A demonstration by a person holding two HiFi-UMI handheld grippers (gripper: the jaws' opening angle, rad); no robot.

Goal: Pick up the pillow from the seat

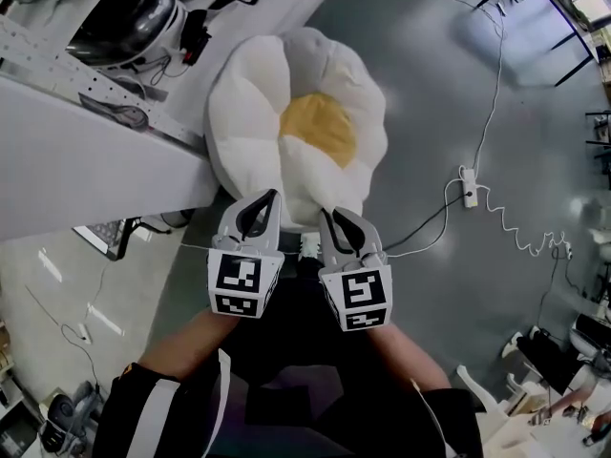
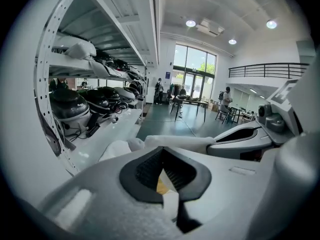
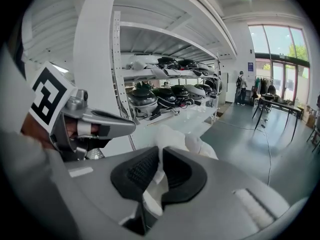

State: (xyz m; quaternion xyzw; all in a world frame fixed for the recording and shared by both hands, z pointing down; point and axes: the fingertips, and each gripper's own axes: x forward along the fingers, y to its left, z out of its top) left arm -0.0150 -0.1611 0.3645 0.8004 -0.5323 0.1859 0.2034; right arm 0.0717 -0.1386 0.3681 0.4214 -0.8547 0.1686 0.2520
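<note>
The pillow (image 1: 296,127) is a plump flower shape: white puffy petals around a yellow centre. It sits in the upper middle of the head view, held up over the grey floor (image 1: 449,84), with its left petals overlapping the edge of the white bench (image 1: 86,170). Whether they touch the bench cannot be told.

The left hand-held gripper (image 1: 265,198) and the right hand-held gripper (image 1: 329,216) stand side by side at the pillow's lower edge. Each has its jaws drawn narrow and pinched on the fabric.

Only the gripper views show the grips themselves. In the left gripper view the dark ribbed pads squeeze white cloth with a sliver of yellow in it. In the right gripper view the pads squeeze white cloth only.

Those views also show shelves (image 3: 150,49) carrying dark rounded devices (image 2: 70,106) and tall windows (image 2: 195,64) at the far end of the room. The head view alone shows a power strip (image 1: 468,187) lying on the floor.

In the head view the grippers cover the pillow's lowest petals. Each gripper view shows only a few petals past its own jaws.
</note>
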